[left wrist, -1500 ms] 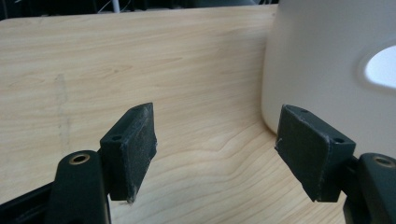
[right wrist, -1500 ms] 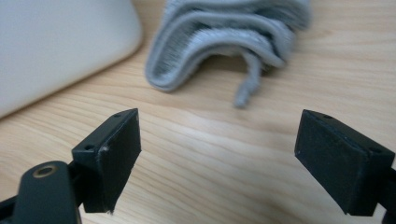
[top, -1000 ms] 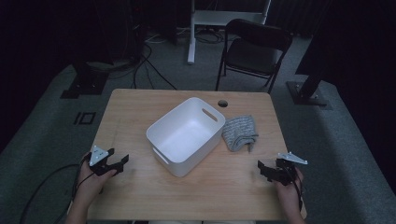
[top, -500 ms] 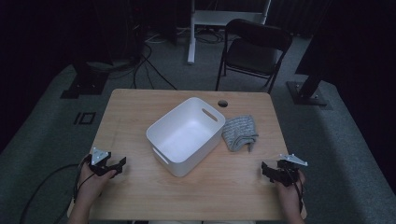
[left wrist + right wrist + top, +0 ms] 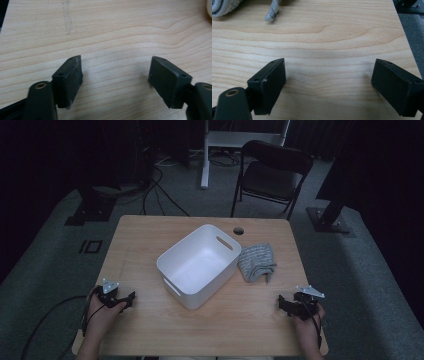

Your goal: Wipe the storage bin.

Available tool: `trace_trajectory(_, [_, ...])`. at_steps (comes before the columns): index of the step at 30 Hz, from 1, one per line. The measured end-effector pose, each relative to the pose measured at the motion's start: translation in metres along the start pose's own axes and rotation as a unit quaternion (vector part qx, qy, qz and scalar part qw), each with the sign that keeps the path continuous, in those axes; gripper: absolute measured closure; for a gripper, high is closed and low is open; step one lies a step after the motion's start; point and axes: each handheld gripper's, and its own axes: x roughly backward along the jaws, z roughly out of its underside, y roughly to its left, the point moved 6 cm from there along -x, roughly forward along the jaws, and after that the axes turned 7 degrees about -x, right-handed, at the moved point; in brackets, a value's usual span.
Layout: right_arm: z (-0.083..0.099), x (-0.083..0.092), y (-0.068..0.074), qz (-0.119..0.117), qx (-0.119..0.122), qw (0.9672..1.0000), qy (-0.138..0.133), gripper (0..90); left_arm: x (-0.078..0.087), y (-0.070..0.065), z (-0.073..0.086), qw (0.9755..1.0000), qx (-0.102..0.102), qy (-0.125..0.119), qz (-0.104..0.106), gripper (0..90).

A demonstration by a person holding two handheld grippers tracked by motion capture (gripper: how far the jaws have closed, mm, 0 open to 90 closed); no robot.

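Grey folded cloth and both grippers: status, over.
Left gripper and right gripper open, empty, low over the wooden table. Grey folded cloth untouched beside the white plastic bin. Nothing between right gripper and cloth.

White bin (image 5: 199,265) and grey cloth (image 5: 257,261) on the table (image 5: 150,232)

The open-topped bin sat askew at the table's middle, empty, handle slots in its ends. The folded knit cloth lay just beside it, toward the right edge.

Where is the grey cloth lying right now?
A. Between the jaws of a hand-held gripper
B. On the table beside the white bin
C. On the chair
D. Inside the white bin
B: the grey cloth lies on the table beside the white bin.
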Motion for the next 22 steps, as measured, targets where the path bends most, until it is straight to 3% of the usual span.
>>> trace_trajectory(5, [-0.0003,-0.0003,0.0001,0.000,0.000,1.0000,0.000,11.8,-0.0015,0.0024,0.0003,0.9996,0.019,0.010,-0.018,17.5])
trace_trajectory(9, [-0.0003,-0.0003,0.0000,0.000,0.000,1.0000,0.000,11.8,-0.0036,0.0008,-0.0016,0.9987,0.035,0.012,-0.033,16.4])
trace_trajectory(22, [-0.0004,-0.0004,0.0001,0.000,0.000,1.0000,0.000,11.9,-0.0071,-0.0024,-0.0050,0.9977,0.049,0.015,-0.046,14.4])
